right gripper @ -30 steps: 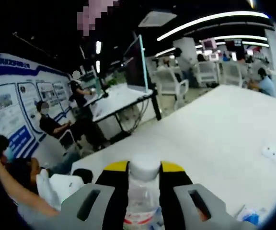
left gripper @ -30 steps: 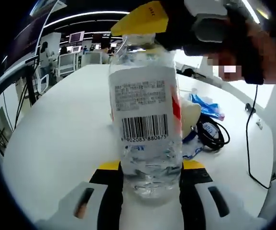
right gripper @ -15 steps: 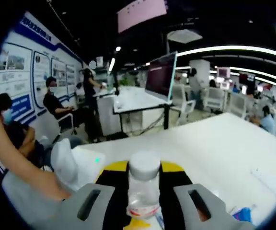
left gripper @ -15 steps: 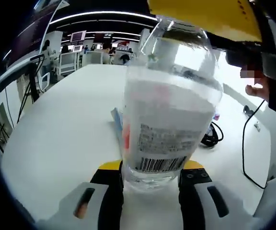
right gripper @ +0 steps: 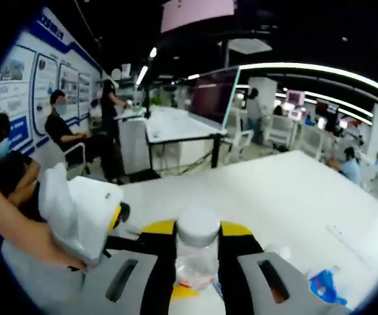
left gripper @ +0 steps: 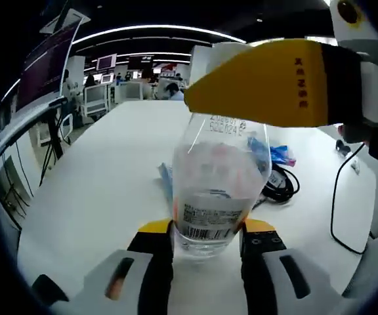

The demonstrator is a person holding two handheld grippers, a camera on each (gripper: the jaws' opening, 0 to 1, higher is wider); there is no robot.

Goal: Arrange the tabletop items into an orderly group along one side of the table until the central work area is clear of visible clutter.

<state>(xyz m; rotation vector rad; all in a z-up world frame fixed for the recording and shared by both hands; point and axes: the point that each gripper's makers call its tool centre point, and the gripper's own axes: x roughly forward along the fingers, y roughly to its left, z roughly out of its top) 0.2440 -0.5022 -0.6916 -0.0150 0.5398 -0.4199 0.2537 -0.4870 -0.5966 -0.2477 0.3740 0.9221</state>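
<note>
- Left gripper view: the left gripper (left gripper: 207, 239) has its yellow-tipped jaws pressed against the base of a clear plastic water bottle (left gripper: 218, 190), pinching it from both sides.
- The bottle leans away from the camera; its white label with a barcode sits just above the jaws, and printed digits show near its shoulder.
- Over the far end of the bottle, the right gripper (left gripper: 287, 82) comes in from the upper right, its broad yellow jaw lying across the bottle's neck.
- Behind the bottle, on the white table (left gripper: 104, 170), a coiled black cable (left gripper: 282, 187) lies to the right, with a blue plastic wrapper (left gripper: 277, 152) just beyond it.
- A thin black cord (left gripper: 338, 203) runs down the table's right side.
- A blue-edged flat item (left gripper: 165, 180) shows at the bottle's left side; what it is cannot be told.
- Right gripper view: the right gripper (right gripper: 197, 252) is clamped on the bottle's neck, with the white cap (right gripper: 197, 228) standing up between the yellow jaw tips.
- At lower left the left gripper's white body (right gripper: 77, 210) shows, held by a person's hand (right gripper: 58, 256).
- A blue wrapper (right gripper: 323, 287) lies on the table at lower right.
- Far off, people sit by a wall of posters (right gripper: 38, 85), and a monitor (right gripper: 212, 95) stands on a desk.
</note>
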